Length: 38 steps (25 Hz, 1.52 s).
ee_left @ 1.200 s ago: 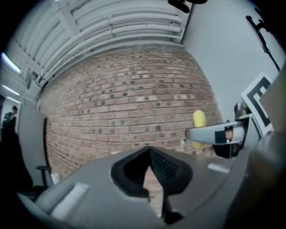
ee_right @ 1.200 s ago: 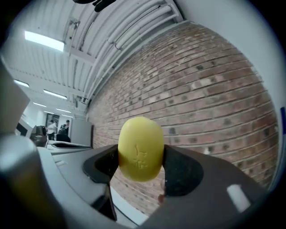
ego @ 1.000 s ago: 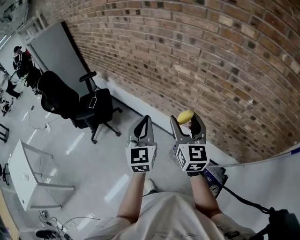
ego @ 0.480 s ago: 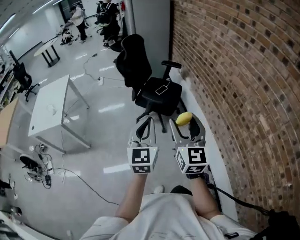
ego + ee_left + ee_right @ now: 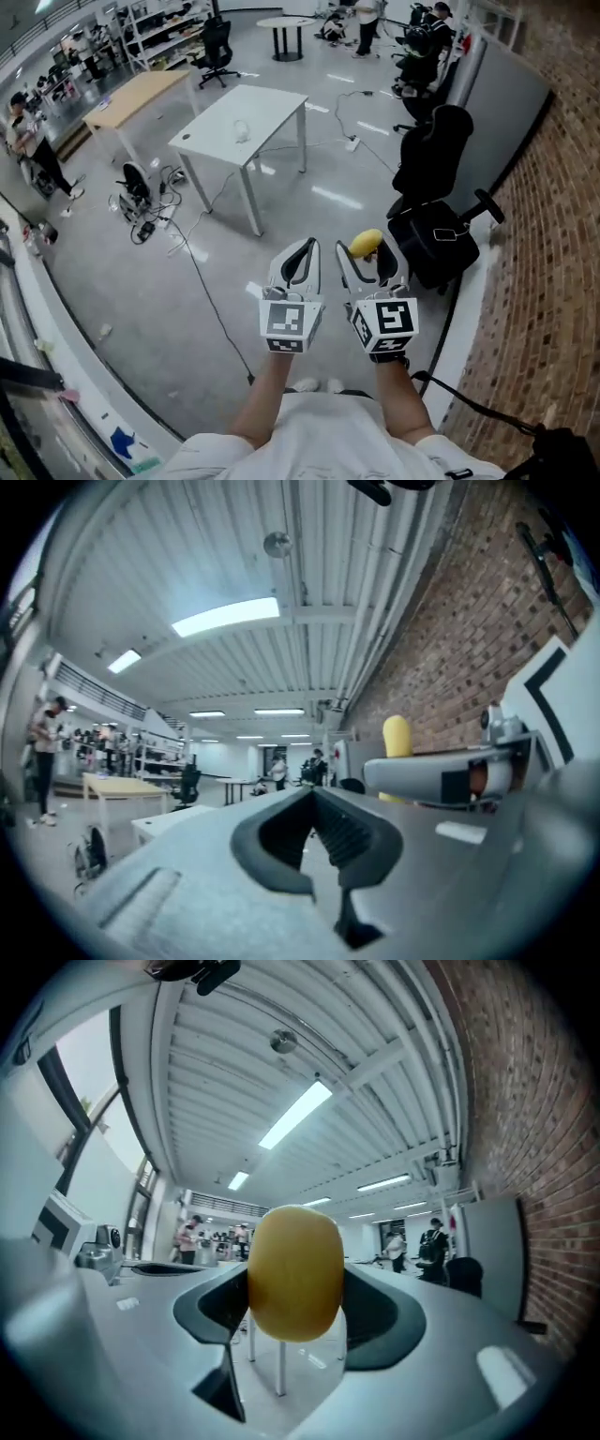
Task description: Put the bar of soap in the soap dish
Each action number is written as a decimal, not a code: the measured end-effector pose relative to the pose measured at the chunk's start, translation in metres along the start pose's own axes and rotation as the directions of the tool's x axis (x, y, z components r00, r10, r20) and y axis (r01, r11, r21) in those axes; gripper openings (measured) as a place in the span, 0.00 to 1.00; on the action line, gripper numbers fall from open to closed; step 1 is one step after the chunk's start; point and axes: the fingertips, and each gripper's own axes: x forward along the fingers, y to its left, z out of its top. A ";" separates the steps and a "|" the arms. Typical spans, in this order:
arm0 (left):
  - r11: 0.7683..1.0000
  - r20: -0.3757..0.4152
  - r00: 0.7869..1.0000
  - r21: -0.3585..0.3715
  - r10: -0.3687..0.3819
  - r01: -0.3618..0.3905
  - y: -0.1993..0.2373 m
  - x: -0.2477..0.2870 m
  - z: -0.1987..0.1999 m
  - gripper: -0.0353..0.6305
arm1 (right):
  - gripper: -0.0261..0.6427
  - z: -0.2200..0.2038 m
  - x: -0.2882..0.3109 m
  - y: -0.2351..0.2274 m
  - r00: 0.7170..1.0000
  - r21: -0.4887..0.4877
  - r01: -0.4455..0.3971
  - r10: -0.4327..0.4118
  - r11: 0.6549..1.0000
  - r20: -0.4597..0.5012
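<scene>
A yellow bar of soap (image 5: 366,244) (image 5: 294,1272) is clamped between the jaws of my right gripper (image 5: 367,255) (image 5: 296,1283), held up in front of the person's chest. In the left gripper view the soap (image 5: 397,737) shows as a yellow tip beyond the neighbouring gripper. My left gripper (image 5: 300,259) (image 5: 313,797) is beside it on the left, its jaws closed together with nothing between them. No soap dish is visible in any view.
Ahead lies an open office floor with a white table (image 5: 243,114), a wooden desk (image 5: 142,94), black office chairs (image 5: 434,202) and cables on the floor (image 5: 192,253). A brick wall (image 5: 562,234) runs along the right. People stand at the far back.
The head view has swung from the brick wall round to the open office floor. Both grippers keep their pose; the soap stays in the right one.
</scene>
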 end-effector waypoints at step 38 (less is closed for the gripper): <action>0.831 0.011 0.843 0.161 0.539 -0.533 0.199 -0.057 -0.006 0.05 | 0.49 -0.022 0.143 0.148 0.941 0.002 -0.338 0.338 0.941 0.032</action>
